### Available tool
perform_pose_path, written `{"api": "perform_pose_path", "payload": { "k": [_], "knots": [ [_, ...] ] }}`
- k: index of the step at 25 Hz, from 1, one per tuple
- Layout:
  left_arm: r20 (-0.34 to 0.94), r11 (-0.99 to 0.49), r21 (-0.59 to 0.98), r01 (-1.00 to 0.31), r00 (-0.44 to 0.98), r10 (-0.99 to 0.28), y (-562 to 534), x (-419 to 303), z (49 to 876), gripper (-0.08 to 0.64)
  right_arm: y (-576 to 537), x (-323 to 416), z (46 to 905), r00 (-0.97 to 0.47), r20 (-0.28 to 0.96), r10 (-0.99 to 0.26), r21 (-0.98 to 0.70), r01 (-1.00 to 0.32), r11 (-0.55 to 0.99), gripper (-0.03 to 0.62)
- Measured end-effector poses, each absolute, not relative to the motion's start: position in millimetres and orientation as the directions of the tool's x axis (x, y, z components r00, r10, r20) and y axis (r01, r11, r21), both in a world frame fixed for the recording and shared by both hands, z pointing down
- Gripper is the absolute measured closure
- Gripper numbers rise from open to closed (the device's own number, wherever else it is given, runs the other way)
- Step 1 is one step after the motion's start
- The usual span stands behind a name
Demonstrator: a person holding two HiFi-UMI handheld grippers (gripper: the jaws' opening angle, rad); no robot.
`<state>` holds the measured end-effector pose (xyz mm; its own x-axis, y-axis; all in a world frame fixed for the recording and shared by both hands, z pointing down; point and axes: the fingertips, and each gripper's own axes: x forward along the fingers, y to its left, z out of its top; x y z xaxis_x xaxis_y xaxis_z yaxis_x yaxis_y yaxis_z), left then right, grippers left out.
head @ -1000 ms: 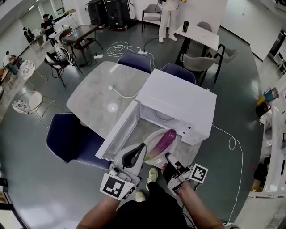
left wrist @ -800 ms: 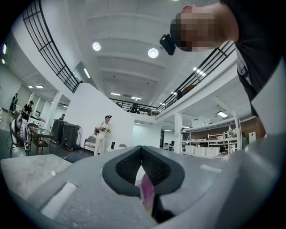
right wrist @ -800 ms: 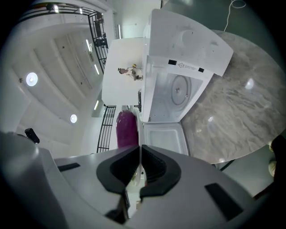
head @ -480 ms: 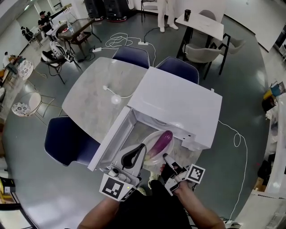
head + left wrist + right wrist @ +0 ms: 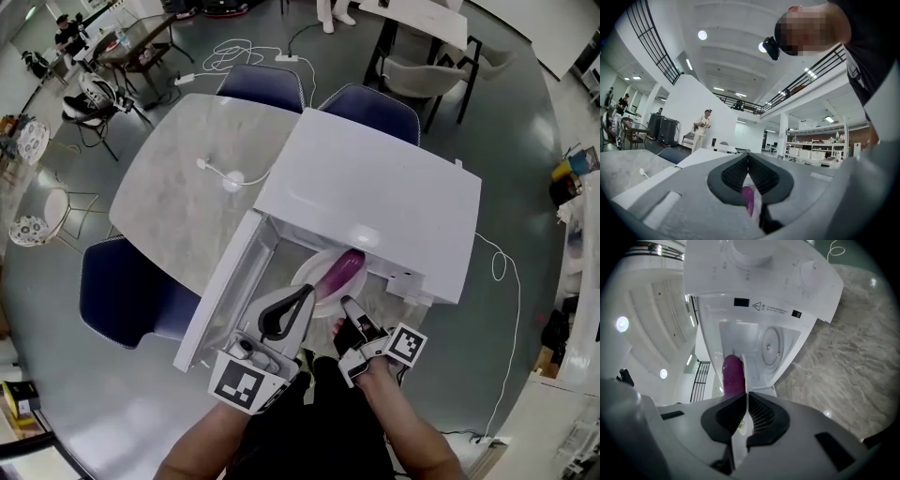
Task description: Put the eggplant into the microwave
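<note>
A purple eggplant (image 5: 339,270) lies on a white plate (image 5: 309,274) at the mouth of the open white microwave (image 5: 375,206). Its far end is under the microwave's top. The door (image 5: 220,286) swings out to the left. My left gripper (image 5: 306,292) is shut on the plate's near-left rim, and my right gripper (image 5: 345,304) is shut on its near-right rim. In the left gripper view the closed gripper (image 5: 748,154) pinches the plate edge (image 5: 755,202), with the eggplant (image 5: 747,196) behind. The right gripper view shows the gripper (image 5: 746,394), plate rim (image 5: 744,373), eggplant (image 5: 733,373) and the microwave cavity (image 5: 773,343).
The microwave stands on a marble table (image 5: 183,202) with a white cable (image 5: 217,173) lying on it. Blue chairs (image 5: 127,291) (image 5: 267,86) (image 5: 370,105) ring the table. A power cord (image 5: 497,272) trails on the floor to the right.
Both grippers have carried the plate with the eggplant forward and lower, from in front of the door to the cavity's mouth. The eggplant's far end now sits under the microwave's top.
</note>
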<state>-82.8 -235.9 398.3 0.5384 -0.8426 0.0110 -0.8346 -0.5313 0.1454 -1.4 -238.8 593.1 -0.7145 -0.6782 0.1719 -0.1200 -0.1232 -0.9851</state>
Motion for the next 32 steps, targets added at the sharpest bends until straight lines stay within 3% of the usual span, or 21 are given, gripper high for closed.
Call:
{"api": "perform_pose_path", "payload": {
  "k": [19,32],
  "knots": [
    [-0.012,-0.598,0.214,-0.773,0.610,-0.793,-262,-87,480,0.552,-330,9,667,-0.429,0.204,-0.880,-0.977,-0.142,-0.158,0.575],
    [-0.007,-0.602,0.213,-0.769,0.616,-0.788,-282,-85,498,0.552,-358,20,677,-0.314,0.213,-0.925,-0.954,-0.270,-0.128,0.574]
  ]
}}
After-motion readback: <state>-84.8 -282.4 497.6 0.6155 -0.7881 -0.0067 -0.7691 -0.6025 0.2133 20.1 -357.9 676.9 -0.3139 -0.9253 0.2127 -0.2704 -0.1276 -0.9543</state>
